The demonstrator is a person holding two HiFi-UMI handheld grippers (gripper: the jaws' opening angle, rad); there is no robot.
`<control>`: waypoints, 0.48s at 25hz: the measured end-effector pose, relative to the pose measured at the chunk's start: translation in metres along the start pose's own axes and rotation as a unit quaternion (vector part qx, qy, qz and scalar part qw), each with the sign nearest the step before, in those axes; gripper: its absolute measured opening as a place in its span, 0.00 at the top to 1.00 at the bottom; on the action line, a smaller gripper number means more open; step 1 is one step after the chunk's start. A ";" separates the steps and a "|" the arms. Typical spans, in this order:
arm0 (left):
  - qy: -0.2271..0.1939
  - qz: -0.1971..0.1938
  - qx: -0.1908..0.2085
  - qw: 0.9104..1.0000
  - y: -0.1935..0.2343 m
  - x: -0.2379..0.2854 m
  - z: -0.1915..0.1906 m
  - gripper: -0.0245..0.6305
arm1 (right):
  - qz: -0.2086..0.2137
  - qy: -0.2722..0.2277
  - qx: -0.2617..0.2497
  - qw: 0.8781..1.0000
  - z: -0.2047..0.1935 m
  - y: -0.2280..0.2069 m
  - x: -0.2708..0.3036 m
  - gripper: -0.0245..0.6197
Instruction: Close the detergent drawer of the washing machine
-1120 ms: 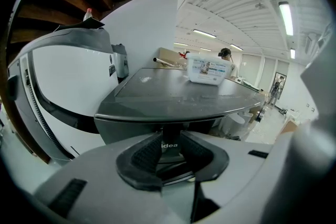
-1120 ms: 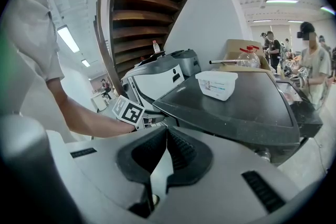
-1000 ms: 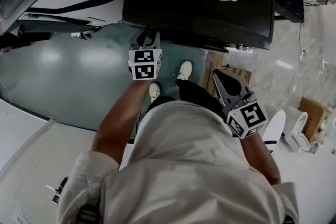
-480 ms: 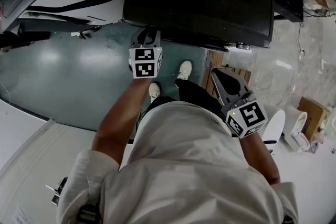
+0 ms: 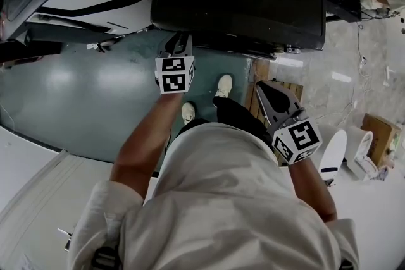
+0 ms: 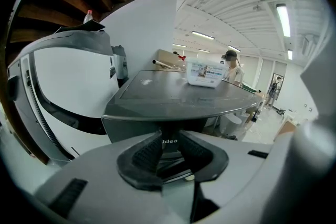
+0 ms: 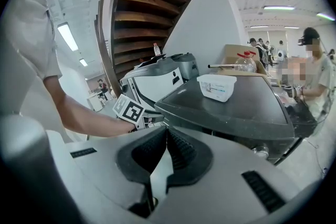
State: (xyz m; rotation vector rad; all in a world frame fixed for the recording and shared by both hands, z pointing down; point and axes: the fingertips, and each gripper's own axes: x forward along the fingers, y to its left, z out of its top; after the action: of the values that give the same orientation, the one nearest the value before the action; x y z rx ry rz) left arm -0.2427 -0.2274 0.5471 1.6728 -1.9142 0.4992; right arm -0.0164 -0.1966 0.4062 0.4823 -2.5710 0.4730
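Left hand-held gripper [image 5: 181,41], jaws spread but just closed a little, frames the drawer [image 6: 169,139] front (dark, with a logo) under the washer [image 5: 240,9] top edge. Right hand-held gripper [image 7: 166,132] is pressed together, empty.

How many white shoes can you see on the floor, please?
2: one shoe by the washing machine's front edge, the other shoe lower left of it, partly hidden behind the trouser leg.
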 end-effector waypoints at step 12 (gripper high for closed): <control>-0.017 -0.032 0.029 0.999 -0.007 -0.063 -0.005 0.81 | -0.012 -0.019 -0.010 1.000 -0.007 0.043 -0.014 0.95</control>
State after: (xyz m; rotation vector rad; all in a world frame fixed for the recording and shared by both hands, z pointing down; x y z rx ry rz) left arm -0.2302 -0.1761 0.5119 1.7849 -1.8794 0.5077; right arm -0.0205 -0.1524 0.3942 0.5196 -2.5997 0.4321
